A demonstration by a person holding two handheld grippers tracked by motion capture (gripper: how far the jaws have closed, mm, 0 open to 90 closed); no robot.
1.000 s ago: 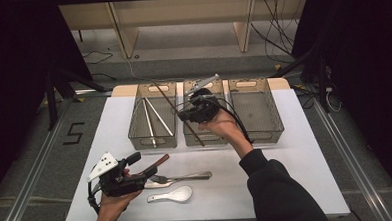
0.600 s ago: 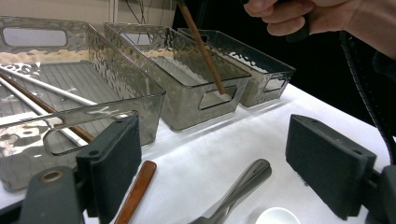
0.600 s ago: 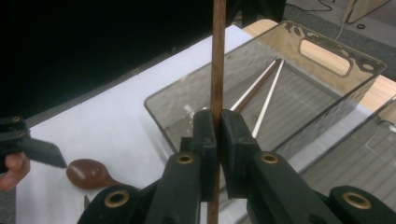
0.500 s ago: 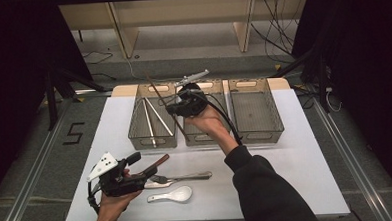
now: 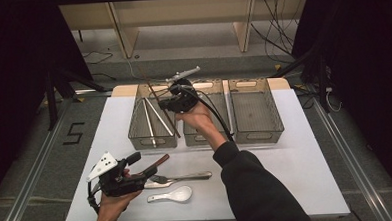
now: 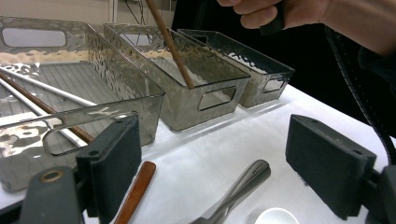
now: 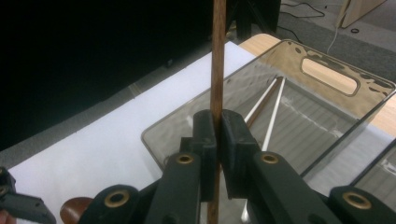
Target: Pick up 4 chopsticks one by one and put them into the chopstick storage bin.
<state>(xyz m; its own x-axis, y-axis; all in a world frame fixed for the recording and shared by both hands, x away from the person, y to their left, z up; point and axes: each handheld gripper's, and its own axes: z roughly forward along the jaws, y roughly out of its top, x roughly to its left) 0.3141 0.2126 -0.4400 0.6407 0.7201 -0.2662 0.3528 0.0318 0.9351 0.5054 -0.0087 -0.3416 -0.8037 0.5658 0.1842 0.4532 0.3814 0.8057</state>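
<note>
**Inspector:** High view first. The right tongs (image 5: 169,99) are clamped on a brown chopstick (image 5: 159,104), held steeply over the line where the left bin (image 5: 153,138) meets the middle bin (image 5: 205,138). The right gripper view confirms it — the stick (image 7: 217,56) is pinched between the pads, with the left bin below.

**Clerk:** And the step?

**Inspector:** Sorting cutlery into bins, by my reading; this stick is on its way to the left bin, where the other sticks lie. The next move calls for lowering and levelling it along the bin's length before release, so it does not catch the rim.

**Clerk:** The other hand?

**Inspector:** The left tongs (image 5: 151,168) stand wide, holding nothing — poised low over the table (image 5: 307,175) beside a second brown chopstick (image 6: 136,192).

**Clerk:** The count?

**Inspector:** Three bins. In the left one, two pale sticks (image 5: 149,117) and one brown that I can make out. On the table: one fork (image 5: 179,178), one white spoon (image 5: 171,195), one brown chopstick.
</note>
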